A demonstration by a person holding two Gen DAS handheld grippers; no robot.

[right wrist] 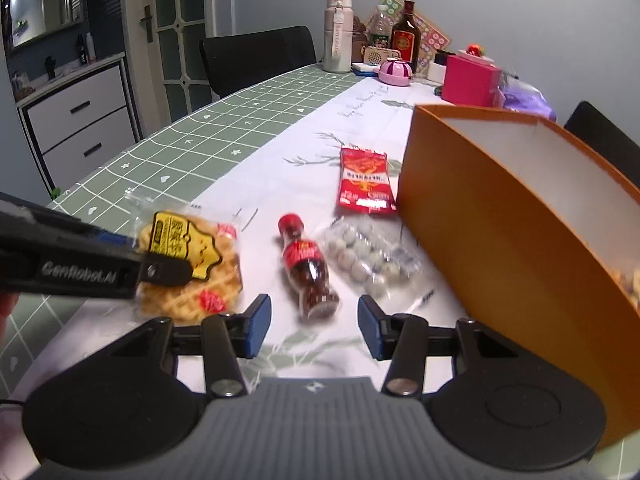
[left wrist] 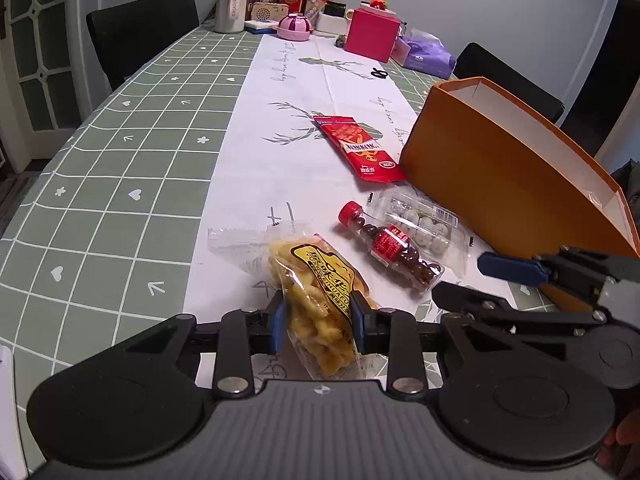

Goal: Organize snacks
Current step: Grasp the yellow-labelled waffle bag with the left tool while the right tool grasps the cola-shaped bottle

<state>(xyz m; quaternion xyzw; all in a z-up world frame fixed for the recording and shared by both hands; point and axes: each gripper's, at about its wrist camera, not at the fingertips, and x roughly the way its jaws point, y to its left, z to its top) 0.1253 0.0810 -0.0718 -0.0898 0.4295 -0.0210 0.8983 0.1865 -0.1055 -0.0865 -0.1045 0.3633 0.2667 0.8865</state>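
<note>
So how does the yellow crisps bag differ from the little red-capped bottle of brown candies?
The clear yellow-labelled crisps bag is soft and flat; the small red-capped plastic bottle of brown candies is rigid and round. The bag is pinched between the left gripper's jaws; the bottle lies on its side on the white table runner, ahead of the right gripper's open jaws, untouched. Both are see-through, and outside the orange cardboard box.

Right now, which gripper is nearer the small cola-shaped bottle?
Right. The right gripper is just short of the bottle, jaws open. The left gripper is beside it, clamping the yellow snack bag.
</note>
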